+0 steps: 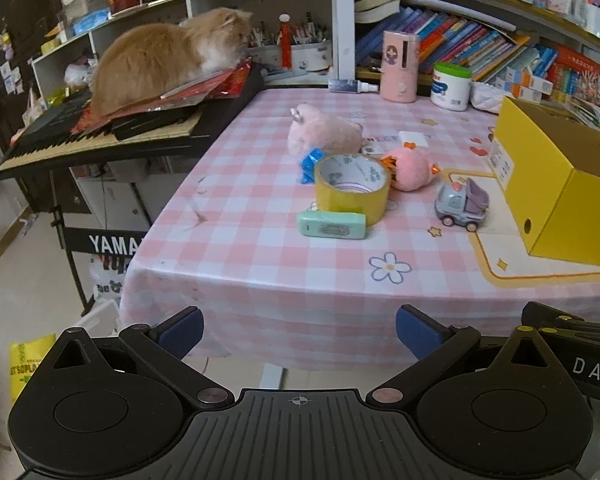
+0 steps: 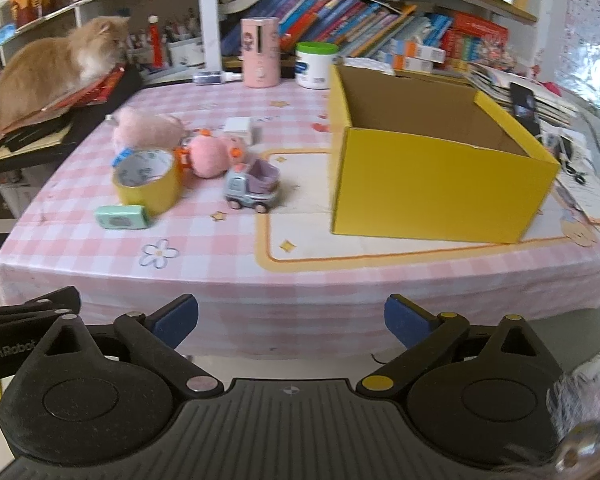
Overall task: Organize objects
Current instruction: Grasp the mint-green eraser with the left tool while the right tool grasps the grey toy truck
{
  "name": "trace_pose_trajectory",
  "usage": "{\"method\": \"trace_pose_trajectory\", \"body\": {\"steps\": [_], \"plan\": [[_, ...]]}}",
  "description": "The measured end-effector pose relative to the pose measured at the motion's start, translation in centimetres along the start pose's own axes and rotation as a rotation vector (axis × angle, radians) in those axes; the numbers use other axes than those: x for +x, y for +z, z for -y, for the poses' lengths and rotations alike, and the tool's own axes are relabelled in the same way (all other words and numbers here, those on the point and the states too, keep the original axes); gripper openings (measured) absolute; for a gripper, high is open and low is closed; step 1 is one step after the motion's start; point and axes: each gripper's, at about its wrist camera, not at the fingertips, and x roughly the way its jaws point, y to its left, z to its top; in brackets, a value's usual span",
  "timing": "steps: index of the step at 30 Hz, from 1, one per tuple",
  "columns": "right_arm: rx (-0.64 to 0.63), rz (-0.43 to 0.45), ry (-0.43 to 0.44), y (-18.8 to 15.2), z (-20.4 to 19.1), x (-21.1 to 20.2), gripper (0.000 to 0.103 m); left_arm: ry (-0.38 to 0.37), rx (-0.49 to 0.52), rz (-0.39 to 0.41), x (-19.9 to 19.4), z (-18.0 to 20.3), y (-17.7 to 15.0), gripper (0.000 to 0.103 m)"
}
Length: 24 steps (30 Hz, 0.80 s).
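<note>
We hold both claws, left gripper (image 1: 299, 334) and right gripper (image 2: 291, 322), spread wide and empty before the table. The stiff, light yellow tape roll (image 1: 352, 187) stands left of the open yellow cardboard box (image 2: 440, 184); we judge its rim wall the best grip.

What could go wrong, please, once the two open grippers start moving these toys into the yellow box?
The grey toy truck with purple bed sits on wheels and may roll if nudged. The mint green rectangular case touches the yellow tape roll, so grabbing either could shift the other. The ginger cat on the keyboard might step in.
</note>
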Motion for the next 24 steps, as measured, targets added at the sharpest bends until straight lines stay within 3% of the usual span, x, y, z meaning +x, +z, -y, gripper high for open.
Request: {"method": "trace_pose_trajectory", "body": {"steps": [3, 7, 10, 24], "plan": [[-0.005, 0.009, 0.035, 0.5, -0.3, 0.5, 0.094, -0.006, -0.001, 0.005, 0.5, -0.3, 0.3, 0.102], [-0.010, 0.016, 0.082, 1.4, -0.9, 1.6, 0.073, -0.032, 0.012, 0.029, 1.1, -0.5, 1.0, 0.102], [-0.027, 0.026, 0.122, 2.3, -1.4, 2.4, 0.064, -0.048, 0.007, 0.036, 1.8, -0.6, 1.6, 0.102], [-0.055, 0.021, 0.157, 7.9, -2.4, 9.2, 0.063, -0.066, -0.020, -0.022, 8.3, 0.2, 5.0, 0.097]]}}
